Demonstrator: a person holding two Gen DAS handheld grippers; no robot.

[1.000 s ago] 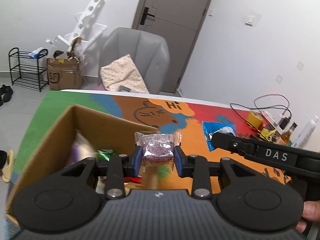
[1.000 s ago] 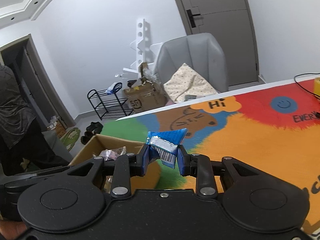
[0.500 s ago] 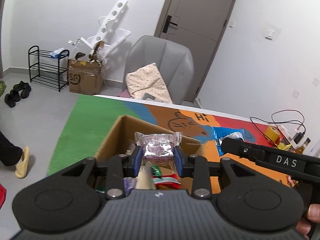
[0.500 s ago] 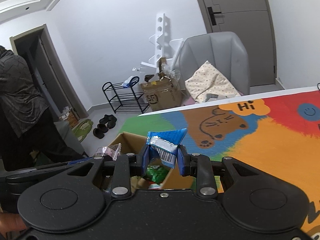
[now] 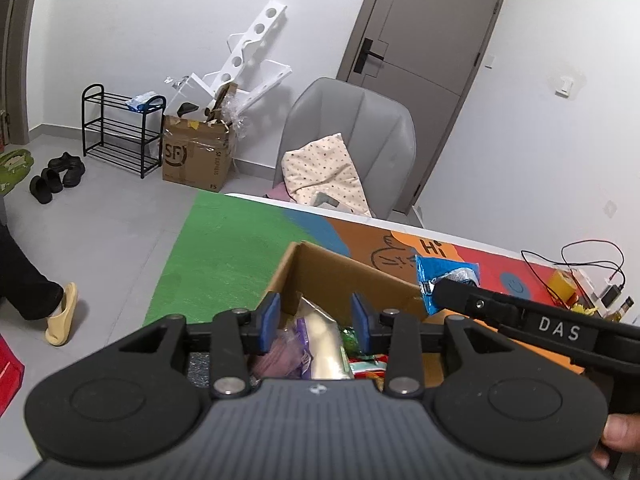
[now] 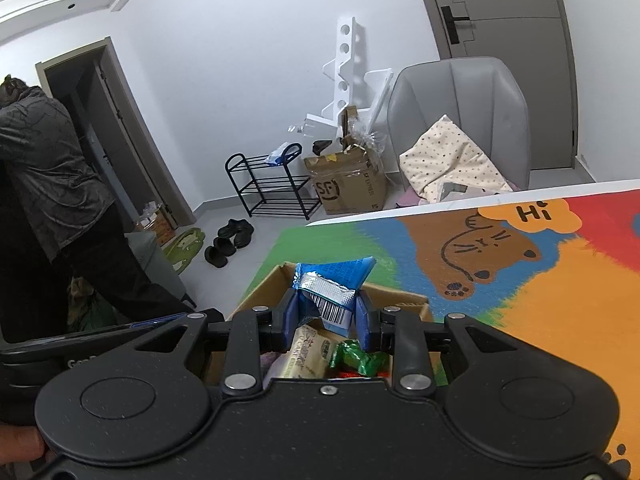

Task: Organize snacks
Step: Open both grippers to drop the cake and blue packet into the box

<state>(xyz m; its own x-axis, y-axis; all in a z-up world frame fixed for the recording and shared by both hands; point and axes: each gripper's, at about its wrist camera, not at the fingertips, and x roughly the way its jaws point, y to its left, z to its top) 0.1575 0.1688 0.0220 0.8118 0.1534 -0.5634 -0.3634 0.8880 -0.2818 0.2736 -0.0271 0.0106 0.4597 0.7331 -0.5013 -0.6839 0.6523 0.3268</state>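
Blue foil snack packet (image 6: 334, 286), silver-seamed and barcoded, crumpled between tongs (image 6: 326, 316).

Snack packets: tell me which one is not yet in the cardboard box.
The blue packet with the silver barcode end, between the right gripper's pads above the cardboard box. The cream packet, green packet and purple packet already lie inside.

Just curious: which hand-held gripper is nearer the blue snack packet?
Right. The right hand-held gripper grips the blue snack packet; the left hand-held gripper is empty, beside it over the box.
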